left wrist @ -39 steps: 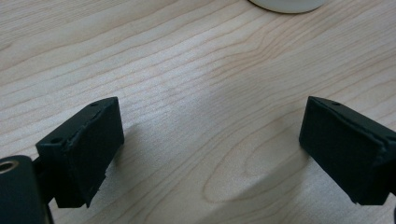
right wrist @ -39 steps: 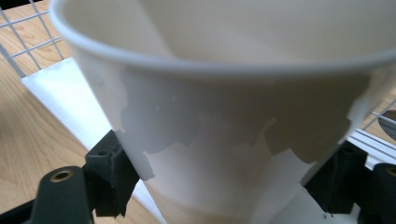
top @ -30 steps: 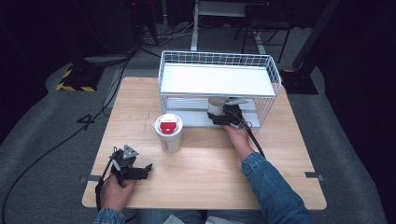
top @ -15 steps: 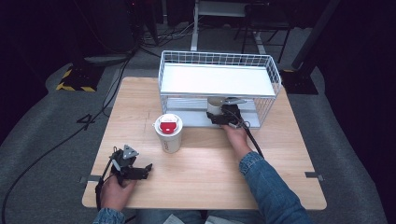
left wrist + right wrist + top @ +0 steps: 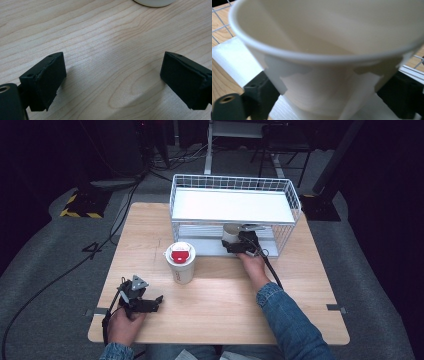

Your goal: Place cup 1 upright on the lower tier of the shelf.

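Between matte black jaws, smooth tapered paper cup [image 5: 329, 62].

Right gripper jaws opening at the paper cup

The jaws of the right gripper [image 5: 239, 241] have just been opening, having been closed at the two earlier moments; the white paper cup [image 5: 231, 233] stands between them on the lower white shelf of the wire rack [image 5: 235, 186]. In the right gripper view the cup [image 5: 329, 57] rises upright between the two black jaws, one close at each side of its lower wall; whether the pads still touch the wall cannot be told. No other change of position is visible in the high view.
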